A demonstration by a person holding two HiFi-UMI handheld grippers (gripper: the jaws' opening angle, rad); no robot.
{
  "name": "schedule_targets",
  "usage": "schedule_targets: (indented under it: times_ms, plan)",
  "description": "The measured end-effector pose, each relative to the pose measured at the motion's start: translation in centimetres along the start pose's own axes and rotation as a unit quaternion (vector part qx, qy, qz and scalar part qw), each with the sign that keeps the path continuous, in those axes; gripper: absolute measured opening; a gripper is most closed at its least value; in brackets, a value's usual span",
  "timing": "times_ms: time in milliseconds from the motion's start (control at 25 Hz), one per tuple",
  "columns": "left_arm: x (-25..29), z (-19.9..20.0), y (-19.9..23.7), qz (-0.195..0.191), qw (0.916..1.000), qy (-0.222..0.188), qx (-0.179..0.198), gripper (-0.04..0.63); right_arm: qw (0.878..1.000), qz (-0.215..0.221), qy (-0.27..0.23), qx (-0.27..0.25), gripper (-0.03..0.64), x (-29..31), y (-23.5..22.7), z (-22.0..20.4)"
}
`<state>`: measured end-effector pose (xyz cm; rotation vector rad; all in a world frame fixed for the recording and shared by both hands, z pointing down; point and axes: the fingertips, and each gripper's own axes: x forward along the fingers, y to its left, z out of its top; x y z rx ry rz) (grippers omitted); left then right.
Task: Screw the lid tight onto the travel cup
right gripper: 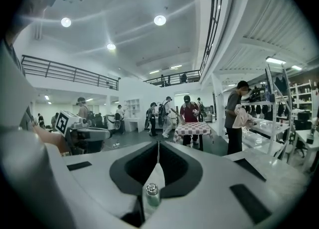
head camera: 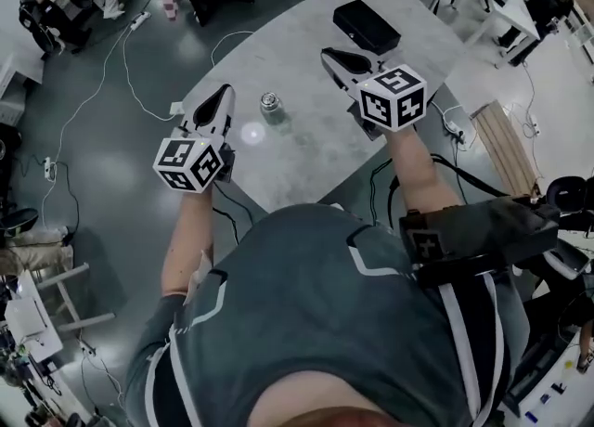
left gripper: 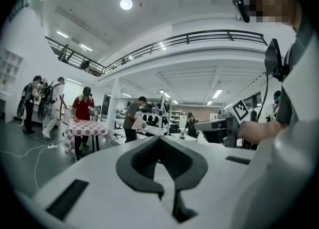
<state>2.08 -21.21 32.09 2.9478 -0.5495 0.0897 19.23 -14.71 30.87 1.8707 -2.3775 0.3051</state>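
The travel cup (head camera: pixel 270 105), small with a silvery lid on top, stands upright on the grey table (head camera: pixel 306 156) between my two grippers. My left gripper (head camera: pixel 224 92) hangs above the table's left edge, left of the cup, jaws shut and empty. In the left gripper view its jaws (left gripper: pixel 159 141) meet with nothing between them. My right gripper (head camera: pixel 329 54) is raised to the right of the cup, also shut and empty. In the right gripper view its jaws (right gripper: pixel 158 146) touch, and the cup (right gripper: pixel 151 193) shows far below them through the gap.
A black box (head camera: pixel 367 26) lies at the table's far side. Cables (head camera: pixel 121 54) run over the floor on the left. Behind stand a checkered table (right gripper: pixel 193 129) and several people. A wooden pallet (head camera: pixel 506 147) lies at the right.
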Motion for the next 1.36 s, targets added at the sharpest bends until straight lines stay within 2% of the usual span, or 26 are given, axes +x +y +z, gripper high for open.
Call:
schedule_targets:
  times_ms: [160,360,480,560,720,840,1000,1360]
  plan:
    - [-1.1,0.2,-0.1,0.026,0.9991,0.022,0.026,0.009,1.0,-0.007,-0.002,0.009,0.032,-0.7,0.8,0.1]
    - [-1.4,-0.2,1.0,0.054,0.9981,0.031,-0.005,0.009,1.0,-0.03,-0.008,0.008,0.028,-1.1,0.4,0.1]
    - [-0.5,0.2,0.7,0.07,0.9969,0.034,-0.009,0.009,0.999,-0.038,0.01,0.013,0.028,-1.7,-1.4,-0.3]
    - [-0.3,0.5,0.6,0.077,0.9963,0.036,-0.002,0.009,0.999,-0.032,0.005,0.011,0.028,-1.9,-1.6,-0.1]
    - [-0.2,-0.1,0.6,0.082,0.9951,0.053,0.013,0.009,1.0,-0.024,0.007,0.007,0.028,-1.6,-1.0,-0.2]
    - [-0.2,-0.2,0.9,0.091,0.9941,0.059,0.001,0.009,0.999,-0.024,0.02,0.009,0.028,-1.1,-0.9,-0.4]
    - [-0.2,-0.3,1.0,0.095,0.9936,0.061,0.001,0.009,1.0,-0.017,0.011,0.005,0.028,-0.9,-0.5,0.0]
    - [-0.3,0.1,0.0,0.083,0.9947,0.059,0.01,0.009,1.0,-0.027,-0.002,0.005,0.028,-1.4,-0.9,0.8]
